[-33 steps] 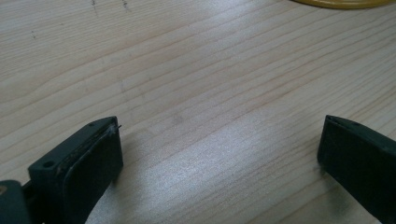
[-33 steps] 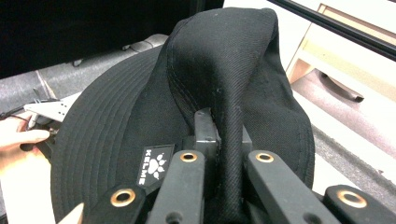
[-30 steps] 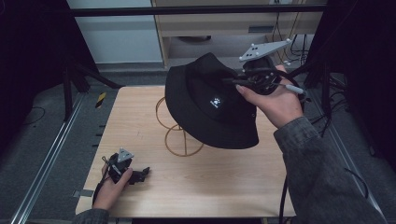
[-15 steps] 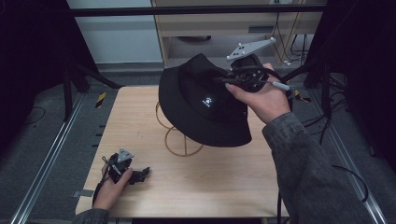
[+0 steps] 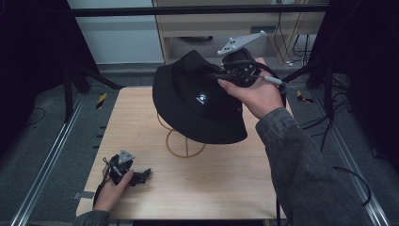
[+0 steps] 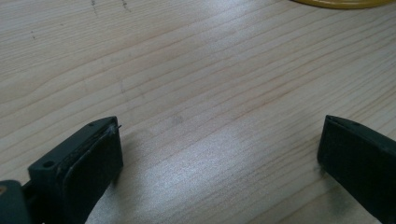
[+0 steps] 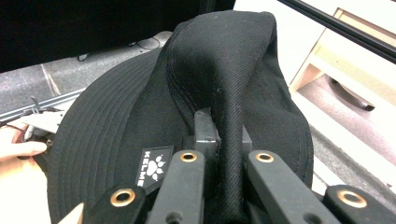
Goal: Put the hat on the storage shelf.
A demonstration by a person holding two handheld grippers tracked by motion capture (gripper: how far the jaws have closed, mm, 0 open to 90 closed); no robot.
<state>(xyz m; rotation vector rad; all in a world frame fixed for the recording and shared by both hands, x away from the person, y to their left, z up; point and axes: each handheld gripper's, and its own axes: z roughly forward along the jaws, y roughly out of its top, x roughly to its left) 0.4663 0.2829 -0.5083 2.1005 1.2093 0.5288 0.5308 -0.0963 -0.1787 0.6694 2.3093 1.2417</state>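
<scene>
Right gripper (image 5: 220, 75) pinches a fold of the black twill hat (image 5: 197, 106) above the wire stand (image 5: 184, 146); left gripper (image 5: 141, 175) spread on wood table (image 5: 211, 179).

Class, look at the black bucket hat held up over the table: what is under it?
Under the black bucket hat, a gold wire stand stands on the wooden table: its ring base shows, its upper part is hidden by the brim. The right claw pinches the hat's crown.
</scene>
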